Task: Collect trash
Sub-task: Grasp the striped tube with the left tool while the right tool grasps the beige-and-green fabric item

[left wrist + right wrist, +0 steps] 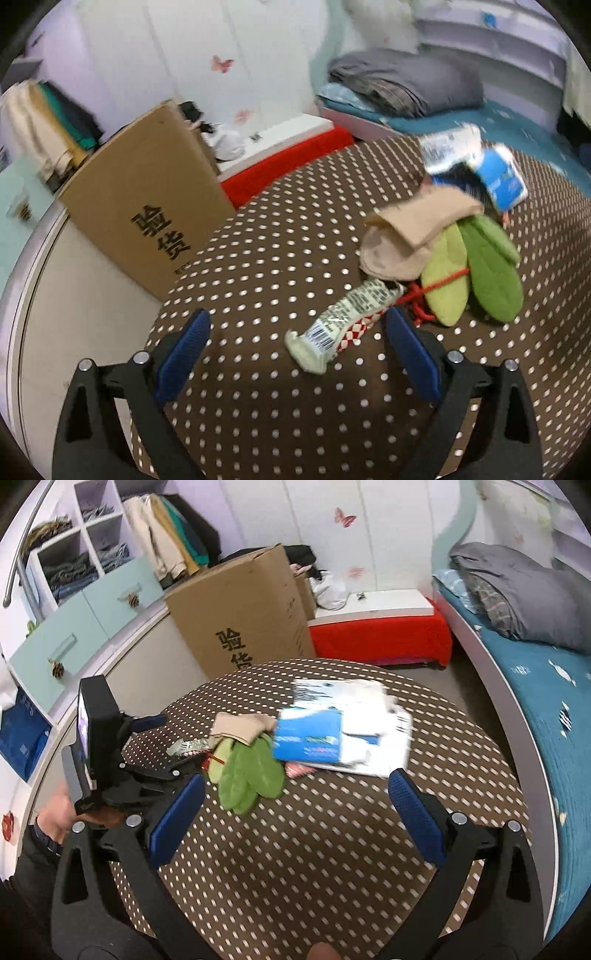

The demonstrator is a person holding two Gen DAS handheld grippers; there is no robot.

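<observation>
A squeezed white tube (341, 325) with a barcode and red checks lies on the brown polka-dot table (266, 258), between the fingertips of my open left gripper (297, 328). Past it lie a beige cloth (410, 232), a green leaf-shaped toy (484, 269) with red string and a blue-white paper package (480, 166). In the right wrist view my open right gripper (295, 792) hovers over the table (332, 849), short of the green toy (251, 771) and blue-white package (332, 731). The left gripper (147, 738) shows at the left by the tube (188, 746).
A tall cardboard box (243, 609) stands behind the table, with a red-covered low bench (380, 635) beside it. A bed with a teal cover (535, 709) and grey bedding (517, 590) runs along the right. Shelves and pale drawers (81, 627) are at the left.
</observation>
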